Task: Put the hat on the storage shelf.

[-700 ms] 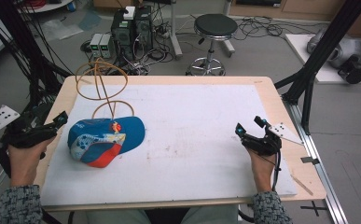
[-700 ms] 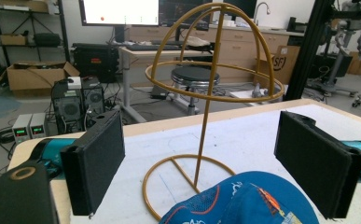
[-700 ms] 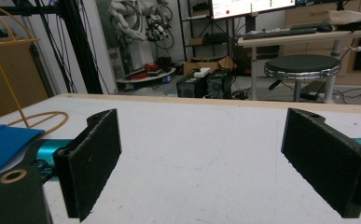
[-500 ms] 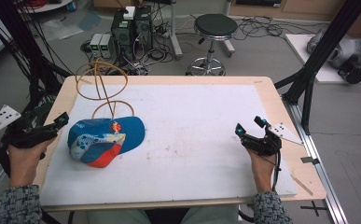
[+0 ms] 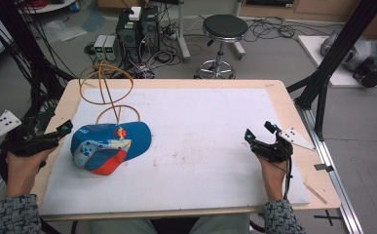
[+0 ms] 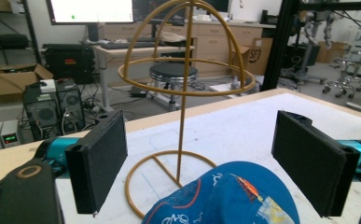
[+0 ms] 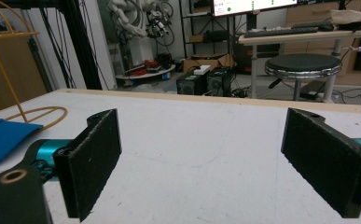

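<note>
Both grippers wide apart: left point(image 5: 64, 130) faces the cap point(image 5: 109, 146) by the stand point(image 5: 109, 95), right point(image 5: 261, 139) waits near the table's right edge.

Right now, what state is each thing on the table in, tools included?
Left tool: open, holding nothing, pointed at the cap.
Right tool: open, holding nothing.
Cap: lying on the table, off the stand.
Wire hat stand: upright, bare, just behind the cap.
</note>
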A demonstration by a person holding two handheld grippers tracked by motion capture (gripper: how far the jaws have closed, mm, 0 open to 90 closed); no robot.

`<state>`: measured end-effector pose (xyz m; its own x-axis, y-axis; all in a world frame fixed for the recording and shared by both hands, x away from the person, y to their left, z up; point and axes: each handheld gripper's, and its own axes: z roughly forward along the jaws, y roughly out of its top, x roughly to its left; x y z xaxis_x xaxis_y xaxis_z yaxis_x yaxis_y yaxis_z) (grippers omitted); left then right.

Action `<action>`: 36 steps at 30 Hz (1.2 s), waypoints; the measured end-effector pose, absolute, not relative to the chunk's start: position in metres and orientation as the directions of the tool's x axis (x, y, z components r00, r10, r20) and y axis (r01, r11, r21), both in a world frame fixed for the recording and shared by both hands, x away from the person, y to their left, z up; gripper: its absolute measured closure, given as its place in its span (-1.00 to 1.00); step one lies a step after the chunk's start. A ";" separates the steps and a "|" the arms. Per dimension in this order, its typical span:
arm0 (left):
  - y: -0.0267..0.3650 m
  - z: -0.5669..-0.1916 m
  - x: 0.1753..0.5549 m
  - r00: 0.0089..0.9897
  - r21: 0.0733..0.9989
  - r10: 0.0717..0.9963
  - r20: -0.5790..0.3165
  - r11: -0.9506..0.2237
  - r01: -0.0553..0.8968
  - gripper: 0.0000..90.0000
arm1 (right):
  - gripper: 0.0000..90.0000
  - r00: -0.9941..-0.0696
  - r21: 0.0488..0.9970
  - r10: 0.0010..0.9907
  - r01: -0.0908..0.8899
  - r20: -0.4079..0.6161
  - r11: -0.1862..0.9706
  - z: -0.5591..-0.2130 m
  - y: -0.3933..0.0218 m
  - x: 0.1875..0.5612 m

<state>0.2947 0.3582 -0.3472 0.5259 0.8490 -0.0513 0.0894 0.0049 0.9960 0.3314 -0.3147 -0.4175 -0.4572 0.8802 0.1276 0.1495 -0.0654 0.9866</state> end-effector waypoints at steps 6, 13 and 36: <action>0.356 -0.351 0.295 0.616 0.995 0.788 -0.024 -0.042 0.092 -0.53 | -0.75 -0.455 0.986 0.881 0.152 0.127 -0.063 -0.418 -0.315 0.331; 0.352 -0.360 0.299 0.662 0.989 0.750 0.011 -0.105 0.102 -0.46 | -0.75 -0.456 0.986 0.881 0.156 0.124 -0.058 -0.418 -0.314 0.332; 0.344 -0.386 0.309 0.719 0.931 0.693 0.054 -0.296 0.215 0.04 | -0.75 -0.455 0.987 0.884 0.158 0.107 -0.039 -0.419 -0.313 0.333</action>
